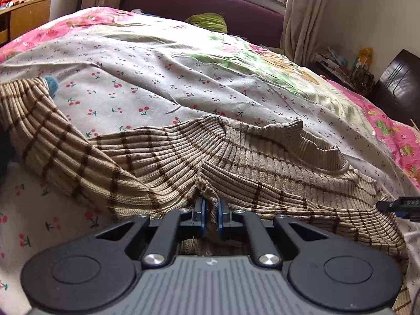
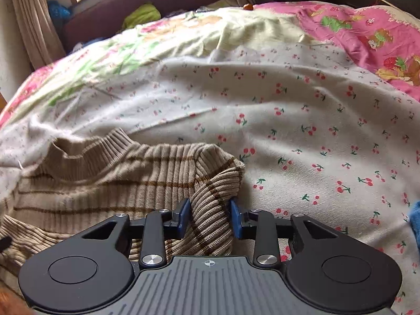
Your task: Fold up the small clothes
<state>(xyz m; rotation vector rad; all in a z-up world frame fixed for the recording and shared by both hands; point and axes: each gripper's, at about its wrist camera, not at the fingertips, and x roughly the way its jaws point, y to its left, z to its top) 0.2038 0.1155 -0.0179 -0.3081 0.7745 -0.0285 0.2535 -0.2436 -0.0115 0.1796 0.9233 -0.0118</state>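
A small beige ribbed sweater (image 1: 236, 162) with brown check lines lies on the cherry-print sheet (image 1: 157, 78). Its turtleneck collar (image 1: 309, 141) points away and one sleeve (image 1: 52, 136) stretches to the left. My left gripper (image 1: 210, 207) is shut on a pinch of the knit near the sleeve seam. In the right wrist view the sweater (image 2: 118, 178) lies at the left, collar (image 2: 92, 147) up. My right gripper (image 2: 208, 210) holds a thick fold of the sweater's right side between its blue pads (image 2: 183, 214). The right gripper's tip also shows in the left wrist view (image 1: 399, 206).
The bed carries a pink floral quilt (image 1: 393, 131) beyond the sheet (image 2: 315, 131). A maroon headboard (image 1: 199, 0), a green cloth (image 1: 207, 22), curtains and a window stand at the far end. A cluttered nightstand (image 1: 341, 65) is at the right. A blue item (image 2: 414, 220) lies at the right edge.
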